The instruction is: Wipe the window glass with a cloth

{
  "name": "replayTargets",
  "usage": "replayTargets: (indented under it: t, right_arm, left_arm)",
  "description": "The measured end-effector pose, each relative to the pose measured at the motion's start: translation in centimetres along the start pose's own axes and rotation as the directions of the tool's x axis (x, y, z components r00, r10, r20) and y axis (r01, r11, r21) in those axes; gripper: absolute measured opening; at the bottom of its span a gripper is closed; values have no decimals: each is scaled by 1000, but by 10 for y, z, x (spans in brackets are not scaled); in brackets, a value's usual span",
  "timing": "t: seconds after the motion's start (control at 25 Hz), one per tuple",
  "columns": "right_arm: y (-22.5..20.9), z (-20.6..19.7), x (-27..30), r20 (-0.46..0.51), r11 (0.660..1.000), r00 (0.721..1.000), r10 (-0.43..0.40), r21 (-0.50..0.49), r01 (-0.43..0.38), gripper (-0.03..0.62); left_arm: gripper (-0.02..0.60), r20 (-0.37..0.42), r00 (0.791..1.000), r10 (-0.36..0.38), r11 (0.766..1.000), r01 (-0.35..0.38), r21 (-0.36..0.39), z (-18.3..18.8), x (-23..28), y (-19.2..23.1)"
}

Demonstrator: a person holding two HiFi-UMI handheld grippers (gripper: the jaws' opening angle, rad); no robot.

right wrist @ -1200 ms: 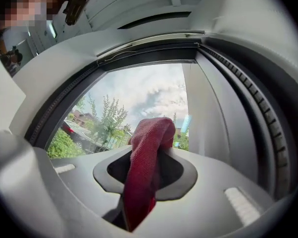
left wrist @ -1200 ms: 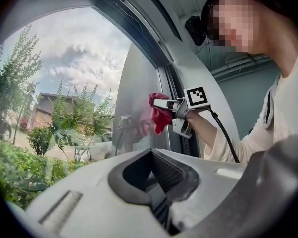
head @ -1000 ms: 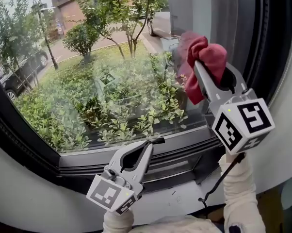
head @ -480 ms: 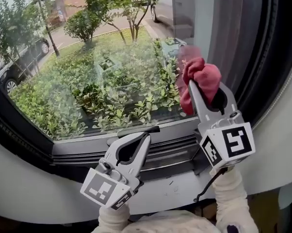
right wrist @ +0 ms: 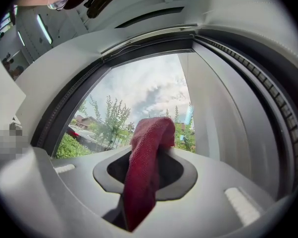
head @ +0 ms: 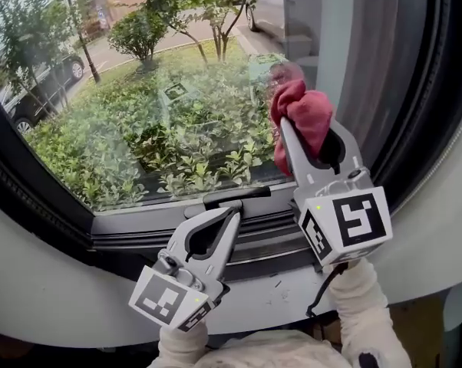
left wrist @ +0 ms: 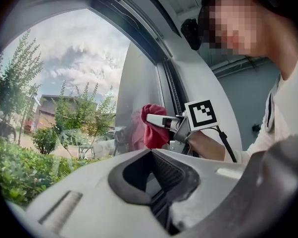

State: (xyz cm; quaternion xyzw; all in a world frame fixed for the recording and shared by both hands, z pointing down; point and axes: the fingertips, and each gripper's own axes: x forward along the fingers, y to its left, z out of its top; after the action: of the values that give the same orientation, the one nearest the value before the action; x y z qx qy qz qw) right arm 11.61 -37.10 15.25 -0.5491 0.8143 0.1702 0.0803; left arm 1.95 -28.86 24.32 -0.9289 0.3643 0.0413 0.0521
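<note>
Head view: there are two grippers and one red cloth. The right gripper has its jaws clamped on the cloth. The cloth bunches over and past the jaw tips, up at the window glass, with one faint pink reflection just beyond it. The left gripper sits lower and to the left, its jaws closed together with nothing between them. One dark window handle lies on the frame just beyond their tips. Each gripper carries one marker cube.

Left gripper view: the jaws meet and are empty. Beyond and above them, the right gripper holds the cloth against the pane, and one person is behind it.

Right gripper view: the single cloth rises from between the closed jaws and folds over their tips. The pane is straight ahead.
</note>
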Motion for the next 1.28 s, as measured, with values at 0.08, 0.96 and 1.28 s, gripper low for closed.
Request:
replayTargets:
  t: [0.08, 0.96, 1.28]
  right_arm:
    - [17, 5, 7, 7, 1000, 1000, 17, -3, -16, 127]
    - [147, 21, 55, 22, 993, 994, 110, -50, -109, 127]
    - [148, -2, 44, 2, 993, 994, 108, -56, -108, 127]
  left_arm:
    - [0, 2, 1000, 13, 1000, -13, 2, 2, -10, 7]
    - [0, 64, 997, 51, 999, -50, -13, 15, -97, 71]
    - [0, 41, 997, 58, 998, -57, -21, 8, -96, 60]
